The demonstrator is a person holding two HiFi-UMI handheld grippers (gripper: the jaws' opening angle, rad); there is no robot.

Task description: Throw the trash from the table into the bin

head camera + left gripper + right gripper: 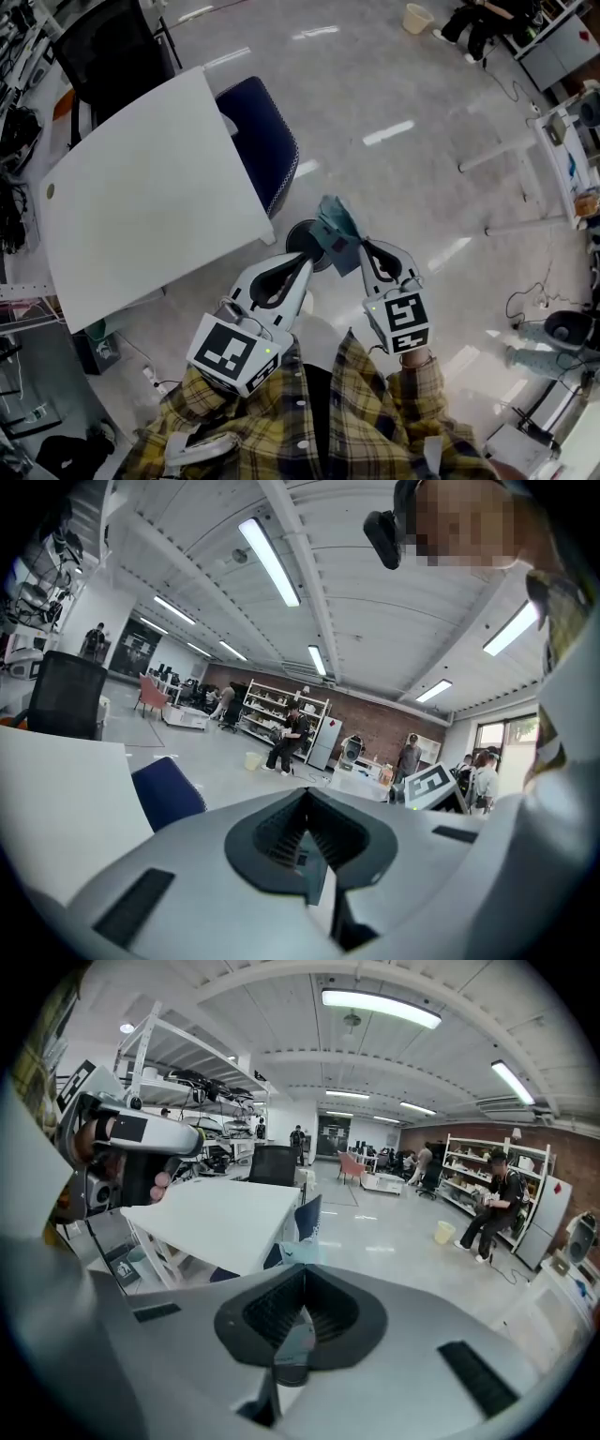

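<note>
A crumpled teal and grey-blue wrapper (336, 228) hangs over the floor in front of me, between the tips of both grippers. My right gripper (362, 247) is shut on it; in the right gripper view a thin teal sheet (298, 1342) sits pinched in its closed jaws (296, 1321). My left gripper (313, 251) is shut too, and the left gripper view shows a thin teal-and-white sheet (312, 860) caught between its jaws (309, 841). The white table (150, 197) lies to the left of both grippers.
A navy chair (262, 136) stands at the table's right edge, a black chair (108, 52) behind it. A pale yellow bucket (417, 17) stands far off on the grey floor, also seen as a bucket (444, 1232). White desk frames (525, 159) and cables line the right side.
</note>
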